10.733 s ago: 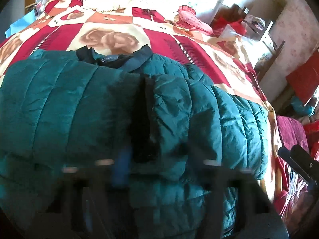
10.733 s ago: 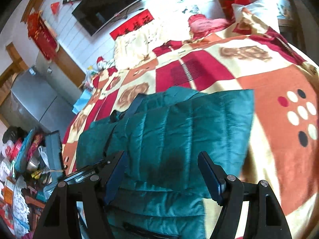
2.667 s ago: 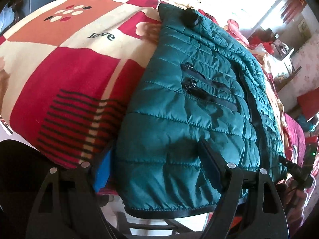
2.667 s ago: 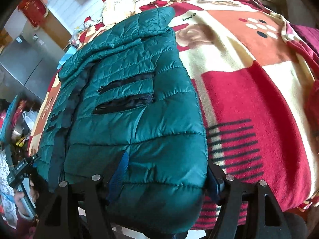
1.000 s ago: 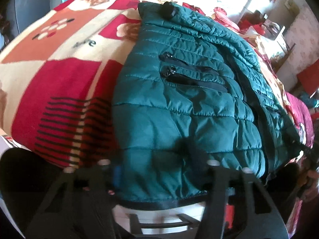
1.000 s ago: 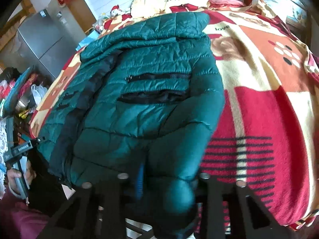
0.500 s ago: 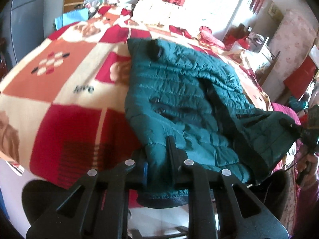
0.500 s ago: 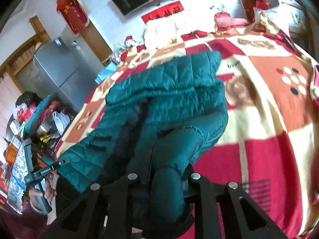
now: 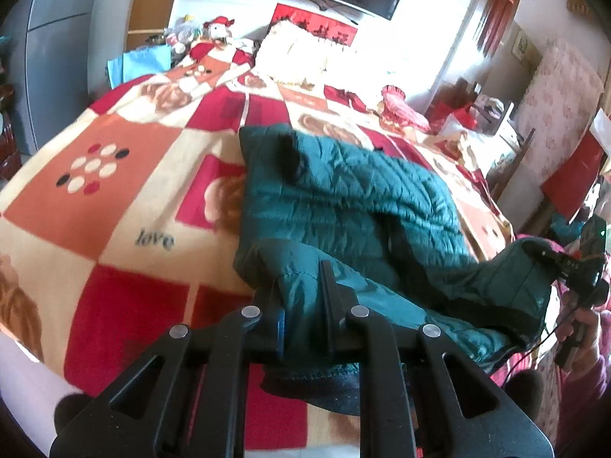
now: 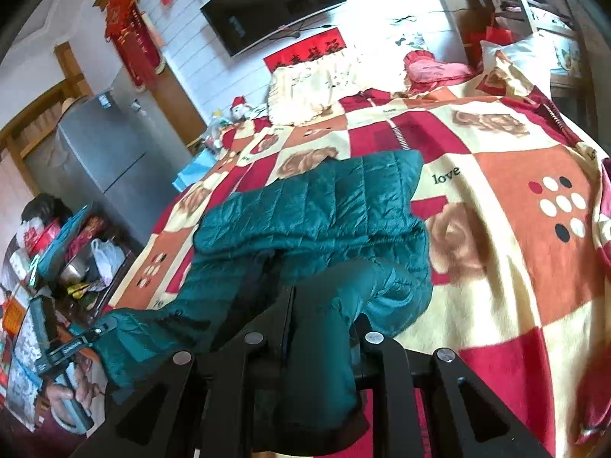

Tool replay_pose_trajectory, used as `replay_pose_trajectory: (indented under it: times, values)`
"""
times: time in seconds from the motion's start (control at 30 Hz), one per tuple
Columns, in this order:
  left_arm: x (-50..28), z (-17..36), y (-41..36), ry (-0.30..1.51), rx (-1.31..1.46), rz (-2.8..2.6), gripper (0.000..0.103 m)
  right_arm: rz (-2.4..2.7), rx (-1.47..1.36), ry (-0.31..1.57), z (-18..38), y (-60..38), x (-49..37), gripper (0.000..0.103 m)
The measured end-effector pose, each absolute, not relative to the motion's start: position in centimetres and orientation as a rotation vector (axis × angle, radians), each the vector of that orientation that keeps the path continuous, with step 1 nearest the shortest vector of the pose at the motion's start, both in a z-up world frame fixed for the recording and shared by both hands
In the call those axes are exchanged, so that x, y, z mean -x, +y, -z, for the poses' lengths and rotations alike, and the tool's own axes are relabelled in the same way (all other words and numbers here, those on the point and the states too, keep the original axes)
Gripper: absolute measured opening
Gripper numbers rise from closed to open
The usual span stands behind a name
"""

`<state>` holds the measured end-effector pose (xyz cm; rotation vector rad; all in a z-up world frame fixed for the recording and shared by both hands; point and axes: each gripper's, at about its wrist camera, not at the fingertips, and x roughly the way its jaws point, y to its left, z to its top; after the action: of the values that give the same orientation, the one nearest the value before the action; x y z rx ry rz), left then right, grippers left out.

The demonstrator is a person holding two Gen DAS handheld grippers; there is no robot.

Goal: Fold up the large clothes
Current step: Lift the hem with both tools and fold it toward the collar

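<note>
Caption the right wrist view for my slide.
Right hand-held gripper clamps the green puffer jacket on the bed's patchwork blanket.

The jacket (image 9: 343, 198) lay on the bed (image 9: 114, 198), its near hem lifted between the 2 grippers; pillows (image 9: 301, 57) sat behind it.

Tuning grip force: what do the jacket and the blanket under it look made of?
Jacket: looks like thin synthetic shell, slight sheen, stitched into puffy quilted channels, so likely padded and slippery. Blanket: seems soft fleece or plush, matte, fuzzy-edged print.
</note>
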<state>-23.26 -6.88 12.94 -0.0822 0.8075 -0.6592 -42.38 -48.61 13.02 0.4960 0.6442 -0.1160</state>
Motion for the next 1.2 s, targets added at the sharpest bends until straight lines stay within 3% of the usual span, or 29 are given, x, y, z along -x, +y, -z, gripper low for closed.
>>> replay_pose_trajectory:
  times: [0.37, 1.2]
  values:
    - [18.7, -14.6, -8.8, 0.757, 0.134, 0.625, 0.014, 0.199, -0.526, 0.635, -14.0, -51.4, 37.8, 0.017]
    - [3.2, -13.8, -17.3, 0.834, 0.154, 0.493, 0.014, 0.366, -0.520, 0.735, -12.9, -58.2, 25.0, 0.017]
